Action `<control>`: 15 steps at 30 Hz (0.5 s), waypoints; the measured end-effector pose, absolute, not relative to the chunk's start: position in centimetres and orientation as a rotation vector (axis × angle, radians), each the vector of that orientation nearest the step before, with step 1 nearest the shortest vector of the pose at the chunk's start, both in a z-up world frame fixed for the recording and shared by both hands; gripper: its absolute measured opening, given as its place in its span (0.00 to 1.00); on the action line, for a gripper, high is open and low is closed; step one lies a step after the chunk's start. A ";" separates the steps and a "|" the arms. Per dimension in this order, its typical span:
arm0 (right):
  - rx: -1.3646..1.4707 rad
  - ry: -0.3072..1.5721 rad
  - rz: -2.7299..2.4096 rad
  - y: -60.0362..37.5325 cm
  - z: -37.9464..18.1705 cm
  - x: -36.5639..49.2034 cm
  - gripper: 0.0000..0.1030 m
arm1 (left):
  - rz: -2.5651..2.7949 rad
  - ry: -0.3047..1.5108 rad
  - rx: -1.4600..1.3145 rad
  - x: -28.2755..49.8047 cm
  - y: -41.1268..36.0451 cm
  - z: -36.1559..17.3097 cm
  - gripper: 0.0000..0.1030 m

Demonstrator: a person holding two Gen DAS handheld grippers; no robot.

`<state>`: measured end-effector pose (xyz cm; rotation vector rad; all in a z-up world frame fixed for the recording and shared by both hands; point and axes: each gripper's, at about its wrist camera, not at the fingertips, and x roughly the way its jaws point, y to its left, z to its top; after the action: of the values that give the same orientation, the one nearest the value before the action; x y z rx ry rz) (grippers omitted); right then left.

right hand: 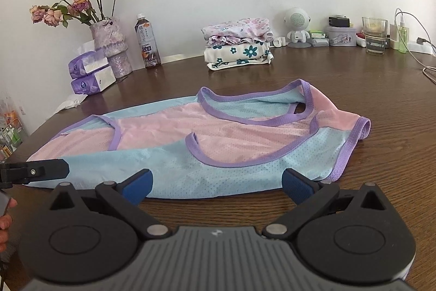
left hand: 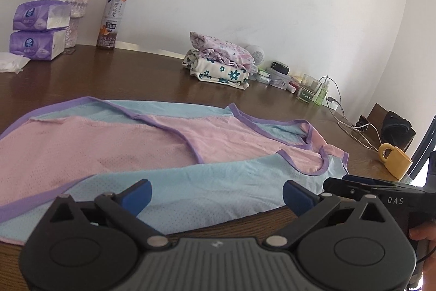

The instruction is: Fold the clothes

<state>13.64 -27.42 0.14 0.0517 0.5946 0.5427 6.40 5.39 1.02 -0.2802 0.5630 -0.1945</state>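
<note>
1. Vest (right hand: 218, 143) in pink and light blue with purple trim lies spread flat across the middle of the frame on your brown wooden surface (right hand: 354, 195); in the left wrist view the vest (left hand: 163, 149) fills the centre and lower left.
2. Your right tool (right hand: 216, 186) sits at the bottom centre of its view, its blue-padded fingers spread wide and gripping nothing, just over the near blue edge of the vest.
3. Your left tool (left hand: 216, 192) is likewise spread wide with nothing between its pads, low over the near blue edge of the vest.
4. In the right wrist view, your left tool shows as a dark tip at the lower left edge, lying over the vest's left end; whether it touches the cloth cannot be told.
5. In the left wrist view, your right tool (left hand: 376, 190) shows at the lower right, just beside the vest's corner.
6. A stack of folded clothes (right hand: 238, 45) sits upper centre by the wall, well apart from the vest.
7. A vase of roses (right hand: 109, 42), two purple tissue packs (right hand: 91, 74) and a tea bottle (right hand: 147, 42) stand in the upper left.
8. A yellow mug (left hand: 395, 160) sits at the right edge of the left wrist view.
</note>
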 end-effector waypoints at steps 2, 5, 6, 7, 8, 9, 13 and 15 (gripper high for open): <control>0.045 0.594 0.541 -27.2 0.0 13.4 1.00 | -0.190 0.560 -0.284 6.1 5.5 1.0 1.00; 0.032 0.584 0.535 -27.0 0.1 13.0 1.00 | -0.186 0.554 -0.277 5.8 5.4 1.0 1.00; 0.030 0.579 0.533 -26.9 0.2 12.9 1.00 | -0.185 0.554 -0.277 5.7 5.4 1.0 1.00; 0.032 0.575 0.533 -26.9 0.3 12.7 1.00 | -0.184 0.554 -0.277 5.6 5.4 1.0 1.00; 0.034 0.572 0.534 -26.8 0.3 12.6 1.00 | -0.184 0.554 -0.277 5.6 5.4 1.0 1.00; 0.037 0.574 0.537 -26.8 0.4 12.6 1.00 | -0.184 0.553 -0.277 5.5 5.4 1.0 1.00; 0.045 0.586 0.529 -26.4 0.5 12.6 1.00 | -0.180 0.546 -0.276 5.3 5.6 1.1 1.00; 0.035 0.592 0.513 -26.1 0.4 12.5 1.00 | -0.176 0.542 -0.278 5.1 5.8 1.2 1.00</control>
<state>12.54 -26.14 0.41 0.0354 0.5921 0.5129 5.06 5.81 1.20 -0.2781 0.5415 -0.1758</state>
